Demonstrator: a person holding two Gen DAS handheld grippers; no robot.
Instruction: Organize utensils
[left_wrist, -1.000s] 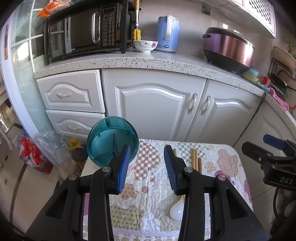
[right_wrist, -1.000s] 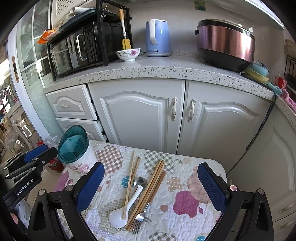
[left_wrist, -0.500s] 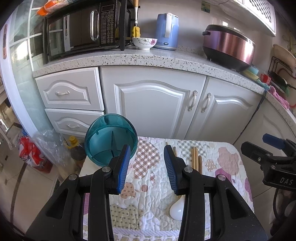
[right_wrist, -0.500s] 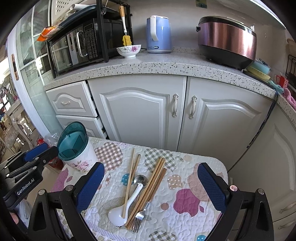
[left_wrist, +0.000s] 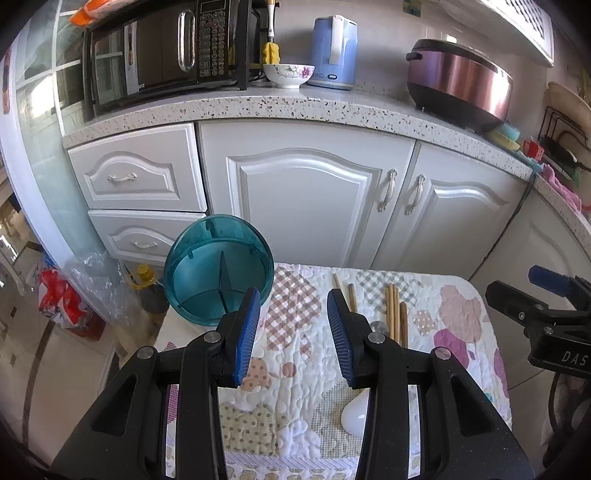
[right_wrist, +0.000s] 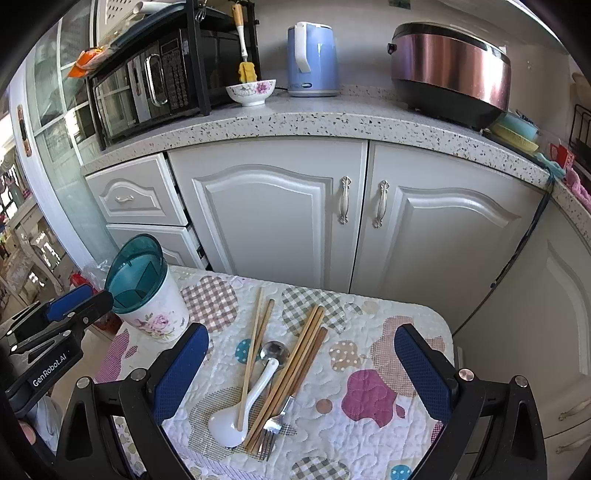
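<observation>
Both your grippers hung spread and empty over the surface (right_wrist: 388, 321).
Only your right gripper (right_wrist: 301, 373) saw the fork (right_wrist: 271, 430); your left gripper (left_wrist: 291, 332) looked into the holder (left_wrist: 218, 269).

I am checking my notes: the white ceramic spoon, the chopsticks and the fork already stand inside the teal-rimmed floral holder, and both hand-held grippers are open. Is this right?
Not quite. The right wrist view shows the white ceramic spoon, wooden chopsticks and metal fork lying on the quilted cloth, outside the teal-rimmed floral holder. Both grippers are open.

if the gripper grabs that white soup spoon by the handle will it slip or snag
The white soup spoon looks glazed and smooth, so probably slippery and breakable. One chopstick lies across it, so lifting would likely drag that. Its heavy bowl may droop.
</observation>
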